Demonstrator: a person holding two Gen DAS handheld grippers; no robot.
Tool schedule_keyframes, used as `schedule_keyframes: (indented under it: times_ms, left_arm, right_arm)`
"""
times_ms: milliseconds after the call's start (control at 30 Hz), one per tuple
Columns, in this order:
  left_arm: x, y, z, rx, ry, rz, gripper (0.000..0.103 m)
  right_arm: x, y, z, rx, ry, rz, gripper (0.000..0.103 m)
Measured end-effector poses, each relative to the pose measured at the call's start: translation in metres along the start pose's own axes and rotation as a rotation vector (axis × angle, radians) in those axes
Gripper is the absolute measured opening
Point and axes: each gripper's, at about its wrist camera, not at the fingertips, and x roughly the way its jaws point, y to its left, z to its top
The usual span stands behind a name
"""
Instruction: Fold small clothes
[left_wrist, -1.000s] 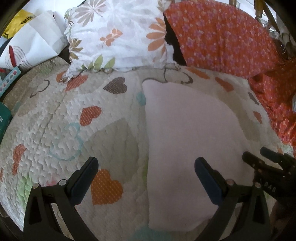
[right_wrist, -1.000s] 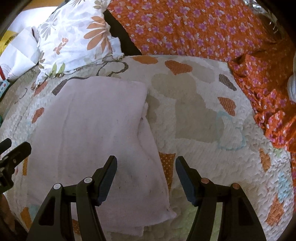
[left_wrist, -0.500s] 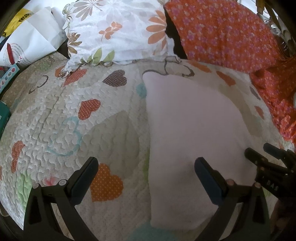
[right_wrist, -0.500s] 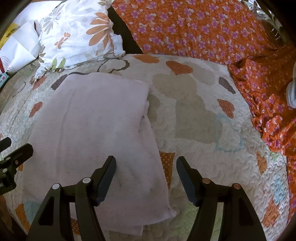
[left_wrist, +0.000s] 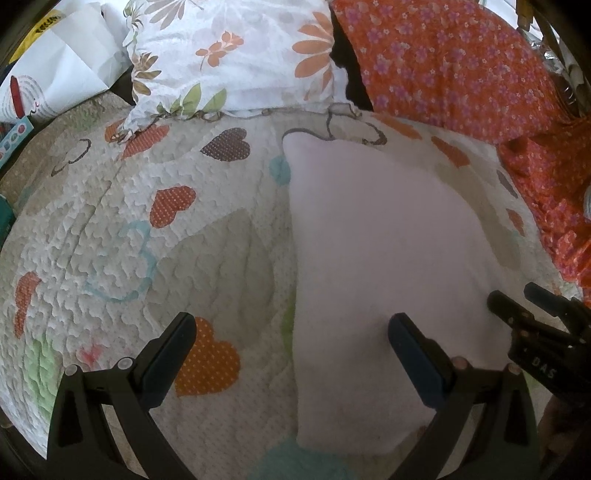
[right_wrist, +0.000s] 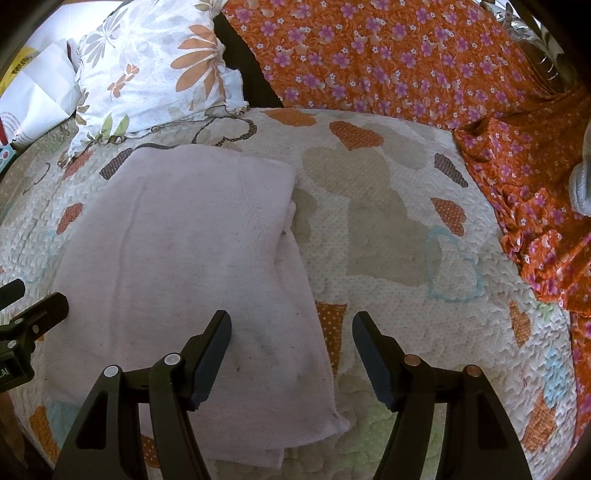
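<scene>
Lying folded pink garment (right_wrist: 177, 266) on quilt (right_wrist: 388, 229), both claws released, left claw (left_wrist: 291, 332), right claw (right_wrist: 291, 336).

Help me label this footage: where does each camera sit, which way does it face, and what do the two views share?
Left wrist: sits on the left gripper, angled down at the heart-print quilt; its open fingers straddle the pink cloth's left edge; the right gripper pokes in at right.
Right wrist: sits on the right gripper, angled down; its open fingers straddle the cloth's right edge; the left gripper shows at left.
Shared: cloth, quilt, floral pillow, orange flowered fabric.
</scene>
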Motion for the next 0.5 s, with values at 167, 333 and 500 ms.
schedule_keyframes:
  times_ms: [167,333,500]
  left_arm:
    - [0.0002,0.0001,-0.0001,0.0,-0.001,0.001,0.103]
    - [0.0012,-0.0004,-0.0002,-0.004,0.005,-0.002,0.103]
    - [0.0015,0.0001,-0.0001,-0.007,0.01,-0.003,0.103]
  right_arm:
    - [-0.0003,-0.0003,-0.0003,-0.001,-0.004,0.0,0.073]
    - [-0.0009,0.0002,-0.0005,-0.004,-0.006,-0.003,0.073]
    - [-0.0018,0.0011,-0.001,-0.003,-0.006,-0.004,0.073]
